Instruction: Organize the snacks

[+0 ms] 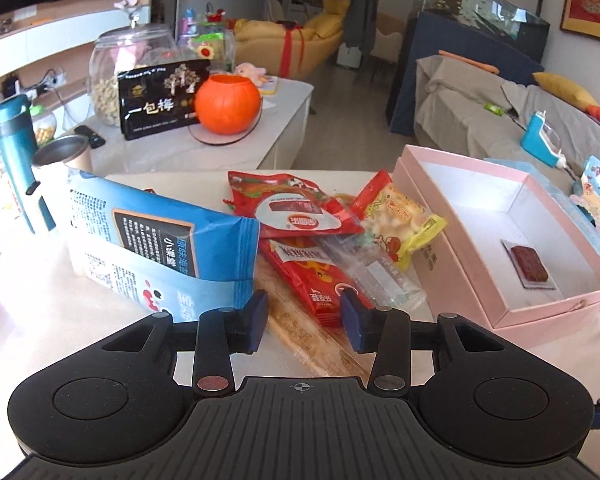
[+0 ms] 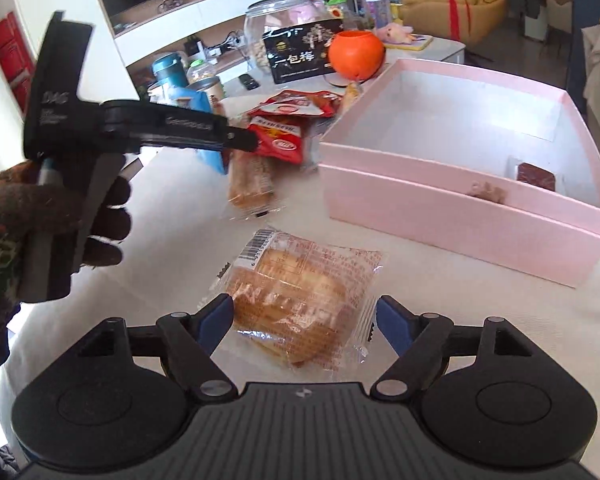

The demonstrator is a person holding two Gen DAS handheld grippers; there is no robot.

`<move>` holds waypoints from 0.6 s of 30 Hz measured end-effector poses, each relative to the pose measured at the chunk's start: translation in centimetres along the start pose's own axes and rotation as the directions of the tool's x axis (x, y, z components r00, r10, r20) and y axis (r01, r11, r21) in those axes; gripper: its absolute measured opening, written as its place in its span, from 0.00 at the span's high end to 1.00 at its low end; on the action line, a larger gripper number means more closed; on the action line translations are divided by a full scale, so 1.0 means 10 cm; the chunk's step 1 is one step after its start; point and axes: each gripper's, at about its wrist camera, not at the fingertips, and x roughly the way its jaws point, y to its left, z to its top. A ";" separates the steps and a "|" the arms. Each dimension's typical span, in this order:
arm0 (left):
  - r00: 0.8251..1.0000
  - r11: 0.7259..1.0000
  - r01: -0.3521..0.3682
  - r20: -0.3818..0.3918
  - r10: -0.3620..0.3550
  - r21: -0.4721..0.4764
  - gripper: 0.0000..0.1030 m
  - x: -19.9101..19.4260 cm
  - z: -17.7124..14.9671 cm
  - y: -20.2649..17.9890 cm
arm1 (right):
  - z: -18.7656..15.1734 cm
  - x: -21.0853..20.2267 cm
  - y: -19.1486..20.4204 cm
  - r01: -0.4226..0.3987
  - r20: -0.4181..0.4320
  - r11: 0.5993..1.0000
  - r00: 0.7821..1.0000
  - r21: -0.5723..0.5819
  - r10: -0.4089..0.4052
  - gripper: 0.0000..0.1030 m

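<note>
In the pile of snack packets, the long clear-wrapped pastry [image 1: 300, 336] runs under the red packet [image 1: 320, 280] and the blue bag [image 1: 159, 240], so its far end is hidden. The left tool [image 2: 235, 140], seen from the right wrist, covers part of that pile. The pink box's [image 2: 440, 196] near wall hides the lower part of the dark wrapped piece [image 2: 536, 176] inside. Print on the bread packet [image 2: 300, 296] is too small to read.

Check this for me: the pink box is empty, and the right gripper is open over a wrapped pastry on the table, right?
Not quite: the pink box is not empty. A small dark brown wrapped snack lies in its corner, as the right wrist view shows. The rest holds: the right gripper is open over the wrapped pastry on the table.
</note>
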 end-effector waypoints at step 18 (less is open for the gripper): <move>0.976 0.977 0.214 0.033 -0.215 0.016 0.56 0.48 0.88 -0.36 | -0.25 0.08 -0.10 0.174 0.109 0.982 0.980 -0.069 -0.166 0.14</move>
